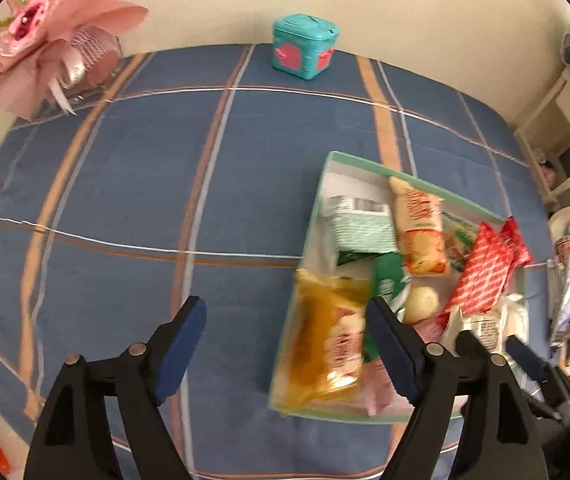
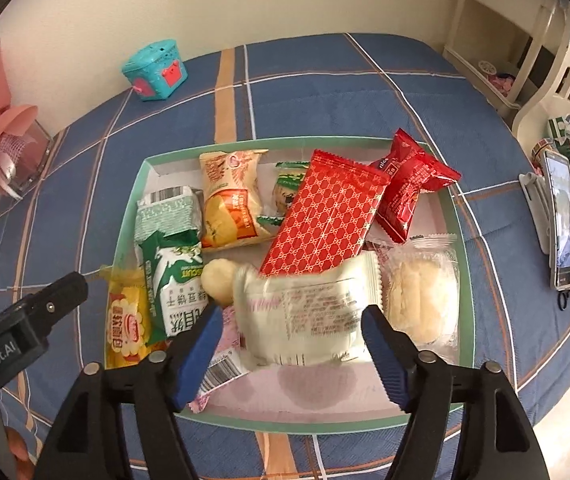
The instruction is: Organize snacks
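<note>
Snacks fill the shallow mint-green-rimmed cardboard box (image 2: 463,248) lying on the blue plaid tabletop (image 2: 325,80), and both my tools hang over its near side. My right tool (image 2: 291,344) is spread wide, gripping nothing; a blurred cream-white plastic packet with printed text (image 2: 305,312) sits right between its blue pads (image 2: 199,356), though I cannot tell whether it touches either one. Just beyond that packet a flat red foil wrapper with a gold lattice pattern (image 2: 325,216) leans across the pile, and a smaller red pouch (image 2: 407,184) lies behind it at the far right corner. To the right of my right tool is a clear bag of pale round pastries (image 2: 421,300). To its left are a green-and-white biscuit packet (image 2: 173,280), a yellow packet (image 2: 127,320) and, farther off, an orange-and-cream chip bag (image 2: 231,200).

My left tool (image 1: 285,344) is also spread wide and holds nothing; it hovers at the box's left edge (image 1: 305,240), with the yellow packet (image 1: 329,344) showing between its fingers, nearer the right one. Far ahead of both tools, by the wall, stands a teal box with red patches (image 1: 304,46). Off to the far left is a pink paper-wrapped bouquet (image 1: 45,28), and on the far right a phone on a stand (image 2: 563,216).
</note>
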Motion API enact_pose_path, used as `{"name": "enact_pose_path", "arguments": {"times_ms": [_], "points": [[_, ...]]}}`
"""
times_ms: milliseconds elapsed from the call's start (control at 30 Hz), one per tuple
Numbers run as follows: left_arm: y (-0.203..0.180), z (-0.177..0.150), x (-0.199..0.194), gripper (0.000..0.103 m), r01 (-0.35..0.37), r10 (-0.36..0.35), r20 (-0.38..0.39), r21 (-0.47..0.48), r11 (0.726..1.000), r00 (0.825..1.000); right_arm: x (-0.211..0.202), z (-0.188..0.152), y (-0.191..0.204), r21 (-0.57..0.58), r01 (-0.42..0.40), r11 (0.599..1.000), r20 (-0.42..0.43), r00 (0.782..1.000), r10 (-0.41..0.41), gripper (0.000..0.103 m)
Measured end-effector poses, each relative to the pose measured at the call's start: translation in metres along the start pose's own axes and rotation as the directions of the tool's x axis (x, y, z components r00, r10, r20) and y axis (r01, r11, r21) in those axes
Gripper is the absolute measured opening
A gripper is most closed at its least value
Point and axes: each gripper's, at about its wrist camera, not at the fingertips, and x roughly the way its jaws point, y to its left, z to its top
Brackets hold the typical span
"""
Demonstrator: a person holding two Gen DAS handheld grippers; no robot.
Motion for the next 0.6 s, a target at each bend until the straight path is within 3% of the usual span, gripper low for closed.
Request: {"name": "enact_pose_path", "arguments": {"times_ms": [133, 233, 467, 600], "points": [[0.007, -0.010, -0.010, 0.097, -0.055, 0.054, 0.028, 0.017, 0.998, 0.998, -0.004, -0.006, 0.004, -0.015, 0.008, 1.000, 0.012, 1.000, -0.008, 0.090], [0.011, -0.020, -0.015, 0.097, -0.079, 0.078, 0.035, 0.021, 0.997, 0.996, -0.007, -0.011, 0.006, -0.023, 0.007, 1.000, 0.018, 1.000, -0.007, 0.103], [0.026, -0.039, -0.026, 0.097, -0.126, 0.127, 0.042, -0.015, 0.992, 0.991, -0.020, -0.026, 0.013, -0.050, 0.017, 0.999, 0.045, 0.999, -0.015, 0.103], [0.035, -0.050, -0.036, 0.097, -0.197, 0.199, 0.056, -0.036, 0.980, 0.979, -0.028, -0.036, 0.017, -0.069, 0.029, 0.997, 0.063, 0.998, -0.025, 0.103]]}}
